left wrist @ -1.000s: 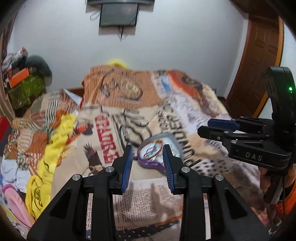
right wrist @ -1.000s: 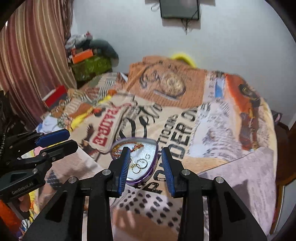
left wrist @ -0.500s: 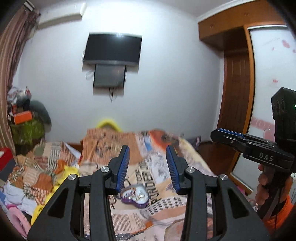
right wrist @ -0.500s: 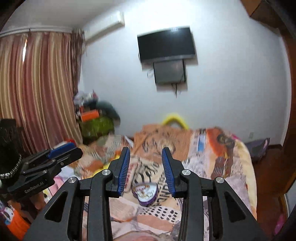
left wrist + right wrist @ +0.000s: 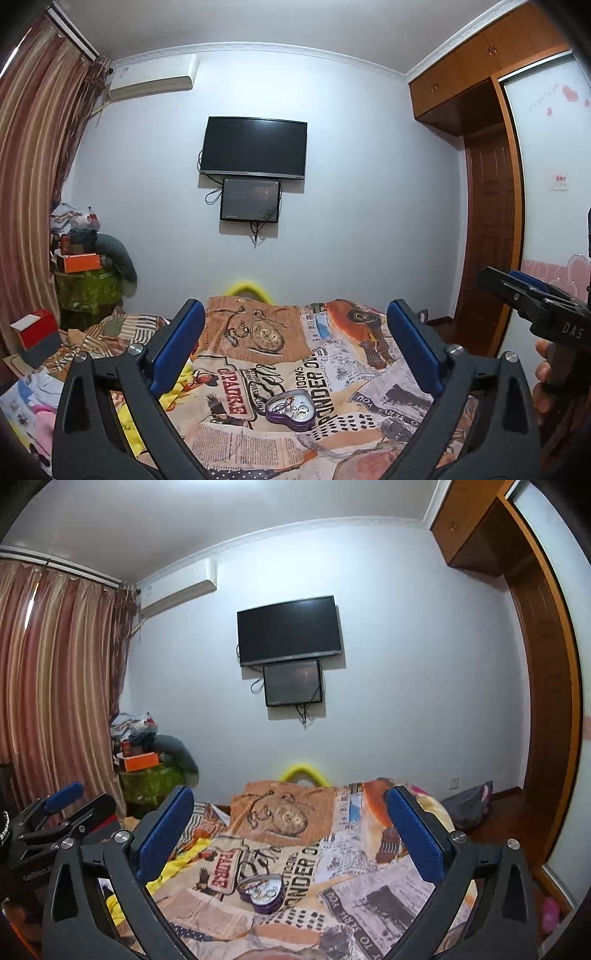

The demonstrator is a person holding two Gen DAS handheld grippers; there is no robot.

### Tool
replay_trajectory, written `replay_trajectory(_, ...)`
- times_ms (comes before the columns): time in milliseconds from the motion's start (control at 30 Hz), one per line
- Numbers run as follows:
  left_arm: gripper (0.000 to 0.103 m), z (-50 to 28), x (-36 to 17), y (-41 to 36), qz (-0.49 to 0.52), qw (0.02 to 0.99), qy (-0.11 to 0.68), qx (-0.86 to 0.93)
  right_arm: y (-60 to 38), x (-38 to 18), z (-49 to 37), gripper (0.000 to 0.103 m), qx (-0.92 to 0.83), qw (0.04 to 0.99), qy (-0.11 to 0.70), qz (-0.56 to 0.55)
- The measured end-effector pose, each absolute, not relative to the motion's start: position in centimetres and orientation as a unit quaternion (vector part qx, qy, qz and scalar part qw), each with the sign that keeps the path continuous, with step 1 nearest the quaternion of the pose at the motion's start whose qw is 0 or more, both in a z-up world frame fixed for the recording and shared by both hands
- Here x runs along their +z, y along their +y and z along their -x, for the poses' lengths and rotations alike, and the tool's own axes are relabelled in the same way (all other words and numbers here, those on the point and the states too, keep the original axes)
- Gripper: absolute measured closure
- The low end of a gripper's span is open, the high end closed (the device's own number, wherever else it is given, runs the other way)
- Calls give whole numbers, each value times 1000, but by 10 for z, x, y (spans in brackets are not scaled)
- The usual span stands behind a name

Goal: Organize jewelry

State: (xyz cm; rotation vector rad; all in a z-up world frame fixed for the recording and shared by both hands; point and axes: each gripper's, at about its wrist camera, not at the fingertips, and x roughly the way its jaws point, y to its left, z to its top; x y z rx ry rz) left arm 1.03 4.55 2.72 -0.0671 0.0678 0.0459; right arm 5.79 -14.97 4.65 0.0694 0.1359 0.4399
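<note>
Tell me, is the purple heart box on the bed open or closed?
Open. The heart box has no lid on it, so you can see right inside, where small rings and other jewelry lie. It sits flat on the blanket.

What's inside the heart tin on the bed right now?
The open heart tin holds several small rings and what looks like a thin chain, lying loose on its silver floor. The near wall hides part of the floor, so pieces there can't be counted. No lid is visible.
</note>
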Motion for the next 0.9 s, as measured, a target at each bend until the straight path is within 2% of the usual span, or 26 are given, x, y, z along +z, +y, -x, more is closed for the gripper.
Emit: replay_trajectory(900, 3, -7, 18, 54, 58, 996, 49, 36, -150, 42, -39, 0, 240, 968, 70, -15)
